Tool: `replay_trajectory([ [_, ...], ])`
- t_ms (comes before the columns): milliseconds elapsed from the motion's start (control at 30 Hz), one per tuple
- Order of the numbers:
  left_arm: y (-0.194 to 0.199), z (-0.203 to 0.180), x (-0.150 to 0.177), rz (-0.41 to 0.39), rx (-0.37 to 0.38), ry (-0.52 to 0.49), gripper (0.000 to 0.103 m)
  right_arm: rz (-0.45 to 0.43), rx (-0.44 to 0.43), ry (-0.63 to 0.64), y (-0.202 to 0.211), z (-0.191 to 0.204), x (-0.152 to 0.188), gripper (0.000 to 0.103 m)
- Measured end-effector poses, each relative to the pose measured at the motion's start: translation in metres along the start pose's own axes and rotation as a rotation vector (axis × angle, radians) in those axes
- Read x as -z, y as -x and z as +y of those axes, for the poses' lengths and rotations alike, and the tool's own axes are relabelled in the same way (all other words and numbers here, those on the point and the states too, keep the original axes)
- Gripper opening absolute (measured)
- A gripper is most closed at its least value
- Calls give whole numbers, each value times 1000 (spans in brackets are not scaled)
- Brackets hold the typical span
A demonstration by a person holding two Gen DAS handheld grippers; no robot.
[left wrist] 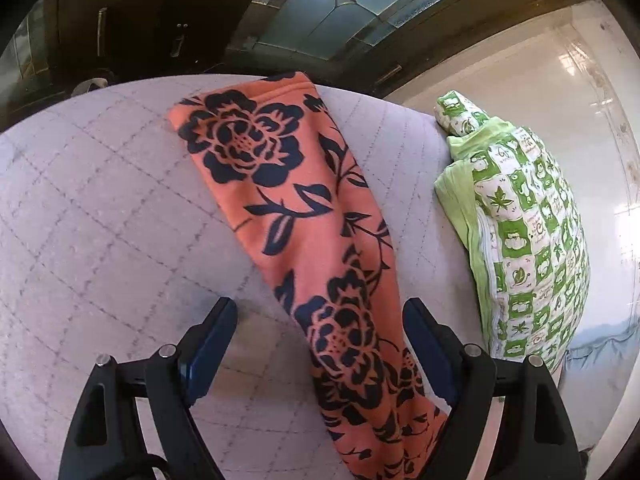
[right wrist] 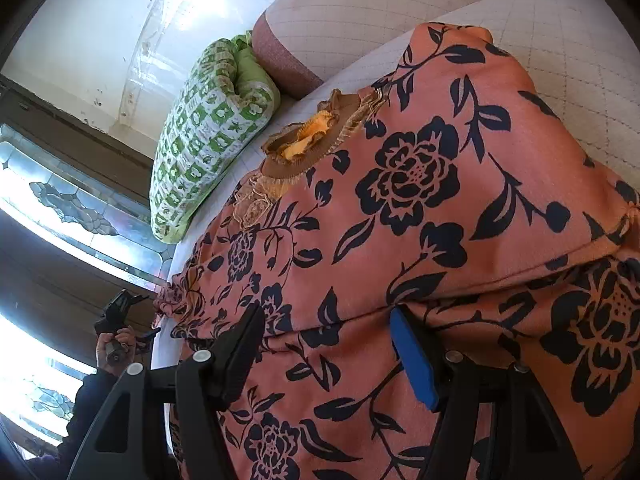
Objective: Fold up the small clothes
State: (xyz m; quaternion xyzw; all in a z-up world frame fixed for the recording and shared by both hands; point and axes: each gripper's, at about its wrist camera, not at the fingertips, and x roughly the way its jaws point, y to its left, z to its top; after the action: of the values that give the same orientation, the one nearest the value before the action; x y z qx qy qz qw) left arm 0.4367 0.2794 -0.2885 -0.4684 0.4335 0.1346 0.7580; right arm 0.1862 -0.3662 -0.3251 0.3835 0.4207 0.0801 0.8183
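An orange garment with a black flower print lies on a pale quilted bed. In the left wrist view one sleeve of the garment (left wrist: 304, 216) stretches away across the bed (left wrist: 100, 208). My left gripper (left wrist: 320, 312) is open, its jaws wide apart on either side of the sleeve near its lower part. In the right wrist view the garment's body (right wrist: 420, 208) fills the frame, with a brown and yellow ruffled collar (right wrist: 316, 140). My right gripper (right wrist: 326, 320) is open, just above a folded edge of the cloth. The left gripper (right wrist: 120, 312) shows far left, held by a hand.
A green and white patterned pillow (left wrist: 528, 248) lies at the bed's right edge; it also shows in the right wrist view (right wrist: 204, 128). A reddish bolster (right wrist: 284, 60) lies beyond it. Dark wooden cabinets and stained glass panels (left wrist: 340, 4) stand behind the bed. A white wall is on the pillow's side.
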Motion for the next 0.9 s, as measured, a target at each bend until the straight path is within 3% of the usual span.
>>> replay_trajectory([
  [100, -7, -6, -4, -42, -18, 8, 82, -2, 3, 9, -1, 1, 0, 69],
  [167, -14, -14, -12, -72, -78, -18, 71, -4, 3, 13, -1, 1, 0, 69],
  [200, -17, -18, -15, -85, -105, -38, 56, -5, 2, 15, -1, 0, 0, 69],
  [233, -19, -21, -18, -96, -138, -54, 33, -5, 2, 17, -1, 0, 0, 69],
  [267, -22, -24, -21, -100, -189, -58, 24, -6, 2, 18, -1, 1, 0, 69],
  [333, -21, -27, -22, -100, -160, -69, 12, -8, 9, 27, -2, 2, 0, 69],
  [467, 3, -54, -7, -140, -98, -210, 11, -29, 39, 60, 0, 8, 0, 68],
  [667, 60, -138, 48, -127, 37, -473, 10, -103, 49, 23, 15, 5, -6, 67],
  [767, 85, -191, 101, -111, 81, -626, 10, -160, 49, -18, 32, -1, -11, 67],
  [900, 105, -258, 201, -60, 151, -827, 10, -209, 24, -76, 52, -11, -16, 67],
])
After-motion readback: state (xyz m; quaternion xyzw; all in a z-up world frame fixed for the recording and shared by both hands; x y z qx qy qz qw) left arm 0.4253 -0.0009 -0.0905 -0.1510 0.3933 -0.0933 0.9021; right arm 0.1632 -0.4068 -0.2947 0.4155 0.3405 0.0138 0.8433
